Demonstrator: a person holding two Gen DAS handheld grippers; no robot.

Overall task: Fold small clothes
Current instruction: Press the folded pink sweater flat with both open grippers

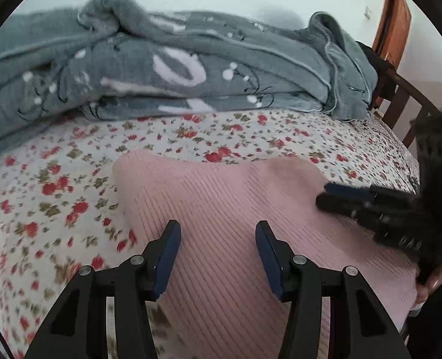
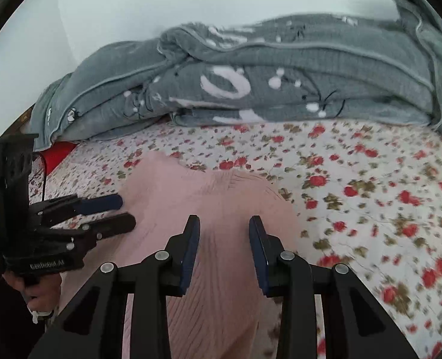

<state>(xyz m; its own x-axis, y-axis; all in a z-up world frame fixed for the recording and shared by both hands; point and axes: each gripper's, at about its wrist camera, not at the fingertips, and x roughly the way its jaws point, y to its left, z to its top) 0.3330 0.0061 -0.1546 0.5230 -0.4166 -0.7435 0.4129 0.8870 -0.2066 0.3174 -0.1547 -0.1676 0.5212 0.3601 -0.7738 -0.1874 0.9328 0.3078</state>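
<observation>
A pink ribbed knit garment (image 1: 221, 185) lies on the flowered bedsheet, its far edge rounded and slightly raised. My left gripper (image 1: 217, 226) hovers over its near part, open, with nothing between the blue pads. My right gripper (image 1: 323, 194) reaches in from the right over the garment's right side, jaws only a little apart. In the right wrist view the same garment (image 2: 221, 191) lies under my right gripper (image 2: 223, 220), which is open with no cloth pinched. My left gripper (image 2: 127, 210) is at the garment's left edge, fingers apart.
A crumpled grey blanket (image 1: 176, 68) with white patterns is piled along the wall behind the garment. The flowered sheet (image 1: 56, 185) spreads to both sides. A wooden bed rail (image 1: 400, 101) and a door are at the far right. Something red (image 2: 57, 155) lies at the bed's left edge.
</observation>
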